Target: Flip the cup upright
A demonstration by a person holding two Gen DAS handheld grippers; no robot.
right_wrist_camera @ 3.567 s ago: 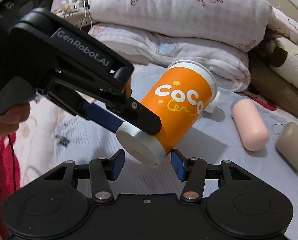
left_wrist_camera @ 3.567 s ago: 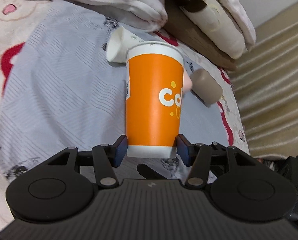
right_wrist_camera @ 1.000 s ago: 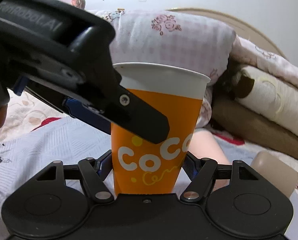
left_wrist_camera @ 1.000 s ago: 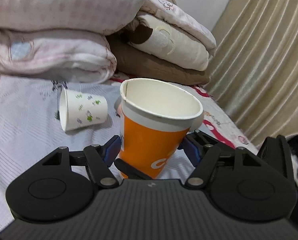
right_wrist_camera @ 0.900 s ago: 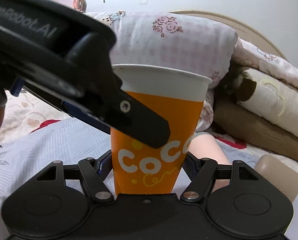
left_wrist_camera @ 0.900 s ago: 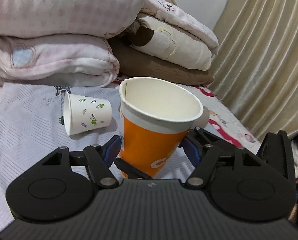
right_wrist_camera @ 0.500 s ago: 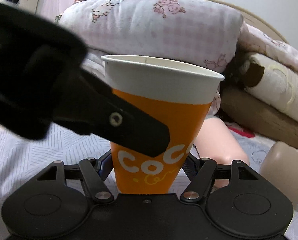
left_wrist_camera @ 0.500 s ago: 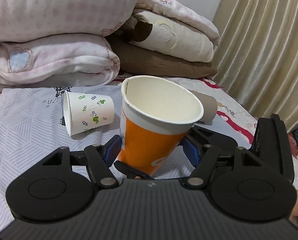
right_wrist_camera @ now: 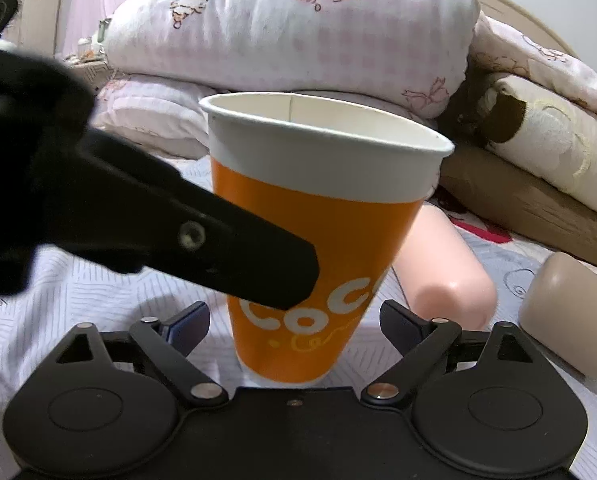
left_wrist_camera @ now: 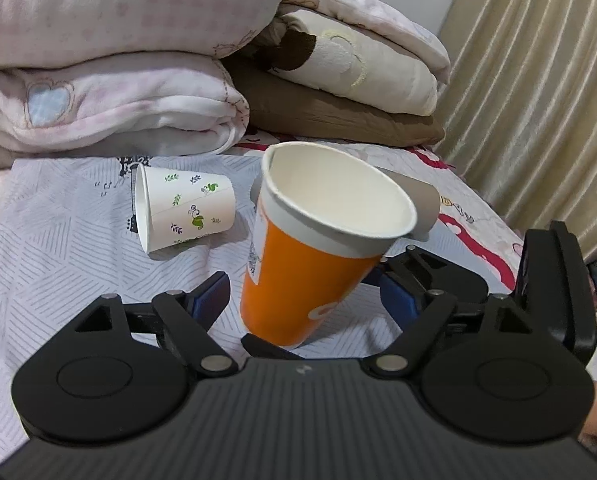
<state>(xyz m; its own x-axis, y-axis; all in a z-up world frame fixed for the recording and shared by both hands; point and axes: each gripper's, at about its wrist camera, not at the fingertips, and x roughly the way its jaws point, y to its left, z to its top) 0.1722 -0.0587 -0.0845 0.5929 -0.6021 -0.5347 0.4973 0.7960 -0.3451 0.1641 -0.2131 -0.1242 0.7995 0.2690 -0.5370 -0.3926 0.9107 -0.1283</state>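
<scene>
Orange paper cup (right_wrist_camera: 318,240) stands mouth-up on the bed (left_wrist_camera: 58,240), leaning slightly. Left hand-held gripper (left_wrist_camera: 302,292) and right hand-held gripper (right_wrist_camera: 294,320) both spread, fingers clear of it. Flip looks done; only withdrawal remains.

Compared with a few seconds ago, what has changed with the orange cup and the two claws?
The orange cup was turned from mouth-away and tilted to mouth-up on the sheet. Both claws had closed around its base; now the left claw and the right claw stand open, the cup between their fingers. The small cup still lies on its side.
</scene>
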